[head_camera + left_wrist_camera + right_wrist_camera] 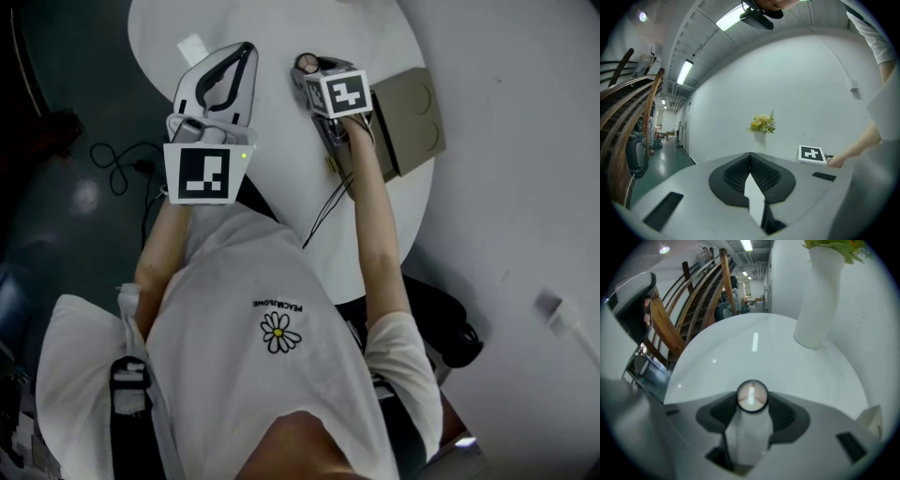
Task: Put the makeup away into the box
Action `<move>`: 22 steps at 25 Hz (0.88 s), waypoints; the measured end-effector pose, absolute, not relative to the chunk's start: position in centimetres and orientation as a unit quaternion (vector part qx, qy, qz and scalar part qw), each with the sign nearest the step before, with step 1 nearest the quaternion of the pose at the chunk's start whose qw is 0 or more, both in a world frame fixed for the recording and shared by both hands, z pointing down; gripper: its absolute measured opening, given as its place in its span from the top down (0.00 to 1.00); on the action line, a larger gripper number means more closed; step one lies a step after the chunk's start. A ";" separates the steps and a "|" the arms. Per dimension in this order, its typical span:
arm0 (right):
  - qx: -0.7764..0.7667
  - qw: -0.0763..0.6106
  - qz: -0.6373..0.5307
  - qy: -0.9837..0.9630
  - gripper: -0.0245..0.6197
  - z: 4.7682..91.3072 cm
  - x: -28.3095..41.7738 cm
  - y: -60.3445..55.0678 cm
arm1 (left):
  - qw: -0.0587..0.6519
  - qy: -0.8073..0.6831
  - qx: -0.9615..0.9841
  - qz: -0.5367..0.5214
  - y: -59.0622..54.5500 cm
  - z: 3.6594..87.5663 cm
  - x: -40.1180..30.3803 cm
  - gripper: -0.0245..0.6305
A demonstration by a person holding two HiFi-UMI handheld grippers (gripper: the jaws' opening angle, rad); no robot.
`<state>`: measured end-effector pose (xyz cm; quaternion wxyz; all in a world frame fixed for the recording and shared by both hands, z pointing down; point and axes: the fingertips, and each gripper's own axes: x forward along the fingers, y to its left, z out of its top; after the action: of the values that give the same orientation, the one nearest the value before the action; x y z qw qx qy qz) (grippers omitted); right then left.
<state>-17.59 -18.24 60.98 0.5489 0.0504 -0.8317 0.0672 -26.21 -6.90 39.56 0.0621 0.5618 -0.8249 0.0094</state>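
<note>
R tongs (pixel 312 67) clamped on makeup bottle (pixel 750 430), just beside box (pixel 412 117) on desk (pixel 281 141). L tongs (pixel 247 49) together, farther from box.

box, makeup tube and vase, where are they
box (pixel 417 122), head view, on its brown top
makeup tube (pixel 749 430), right gripper view, on its white body
vase (pixel 816 296), right gripper view, on its white side

white round table (pixel 281 178), white vase (pixel 818 296) with yellow flowers (pixel 762 123), wooden staircase (pixel 693 296), black cable (pixel 117 164) on floor.
</note>
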 end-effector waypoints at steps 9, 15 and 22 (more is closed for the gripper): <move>0.050 0.511 0.059 -0.856 0.60 58.6 -19.3 -18.4 | 0.060 -0.824 0.563 0.012 -7.4 39.4 -26.6 0.93; 0.091 0.455 0.012 -0.886 0.60 54.2 -20.5 -18.7 | 0.038 -0.814 0.579 0.012 -8.2 38.3 -26.1 0.93; 0.145 0.342 -0.021 -0.928 0.60 43.0 -19.3 -17.5 | 0.000 -0.803 0.596 0.004 -8.1 33.1 -24.0 0.93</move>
<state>-19.29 -17.49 42.95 0.3424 0.1453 -0.9280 -0.0206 -23.97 -8.06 33.07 0.0002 0.5959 -0.8030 0.0036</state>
